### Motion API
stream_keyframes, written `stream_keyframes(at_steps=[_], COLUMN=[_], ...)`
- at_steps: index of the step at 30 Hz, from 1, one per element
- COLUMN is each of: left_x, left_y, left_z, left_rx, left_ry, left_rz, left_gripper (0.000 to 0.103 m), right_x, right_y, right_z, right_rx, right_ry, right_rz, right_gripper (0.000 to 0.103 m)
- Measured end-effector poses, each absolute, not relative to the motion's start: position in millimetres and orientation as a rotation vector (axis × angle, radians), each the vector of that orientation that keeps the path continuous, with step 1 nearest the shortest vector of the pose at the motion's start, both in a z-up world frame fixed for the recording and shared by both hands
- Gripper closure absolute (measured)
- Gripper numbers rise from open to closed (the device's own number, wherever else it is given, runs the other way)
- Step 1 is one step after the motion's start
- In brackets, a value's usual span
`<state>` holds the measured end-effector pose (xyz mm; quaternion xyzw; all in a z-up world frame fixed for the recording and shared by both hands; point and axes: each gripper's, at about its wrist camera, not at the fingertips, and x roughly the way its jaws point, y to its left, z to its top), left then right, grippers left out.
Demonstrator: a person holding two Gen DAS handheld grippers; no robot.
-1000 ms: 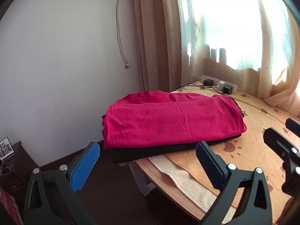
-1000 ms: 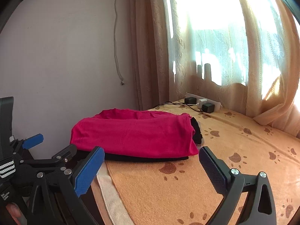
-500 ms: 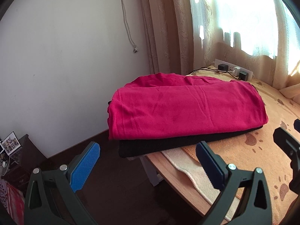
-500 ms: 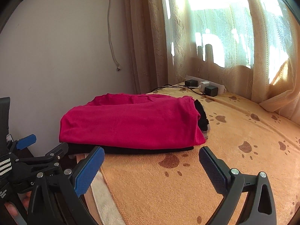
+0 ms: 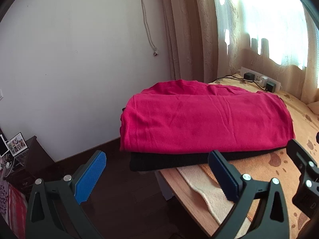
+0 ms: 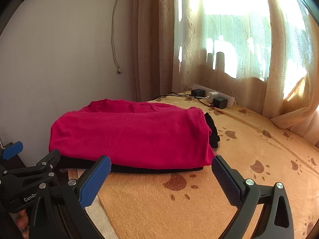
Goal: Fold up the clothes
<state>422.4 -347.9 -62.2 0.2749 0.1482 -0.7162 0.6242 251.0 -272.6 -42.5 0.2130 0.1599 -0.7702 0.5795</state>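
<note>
On the table's [image 5: 179, 187] corner nearest the wall we see the folded crimson garment [image 5: 209, 123], lying flat on top of a folded black garment [image 5: 169, 160] whose edge juts out beneath it and slightly past the table edge. Both rest on an orange paw-print blanket [image 6: 249, 159] that covers the table, with a cream cloth [image 5: 201, 187] showing under the blanket's near border. Our left claw [image 5: 157, 173] hangs released, its blue pads spread wide, just in front of the stack's near side and touching nothing. Our right claw [image 6: 159, 176] is likewise released and empty, hovering over the blanket just short of the stack. Beyond the stack, against the curtain [image 6: 155, 39], a white power strip [image 6: 213, 97] holds black and white plugs. Left of the stack, low by the wall, a dark cabinet [image 5: 33, 155] carries photo frames.
</note>
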Motion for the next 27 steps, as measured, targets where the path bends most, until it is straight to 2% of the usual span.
stream_keyframes(at_steps=[27], left_x=[429.3], left_y=[-348.9], left_z=[-59.5], left_rx=[0.622], left_ry=[0.386], left_rz=[-1.641], left_gripper=[0.000], right_x=[261.6], right_y=[-270.3], right_z=[-38.6], right_rx=[0.466], right_ry=[0.380], right_rz=[-1.760], right_gripper=[0.000])
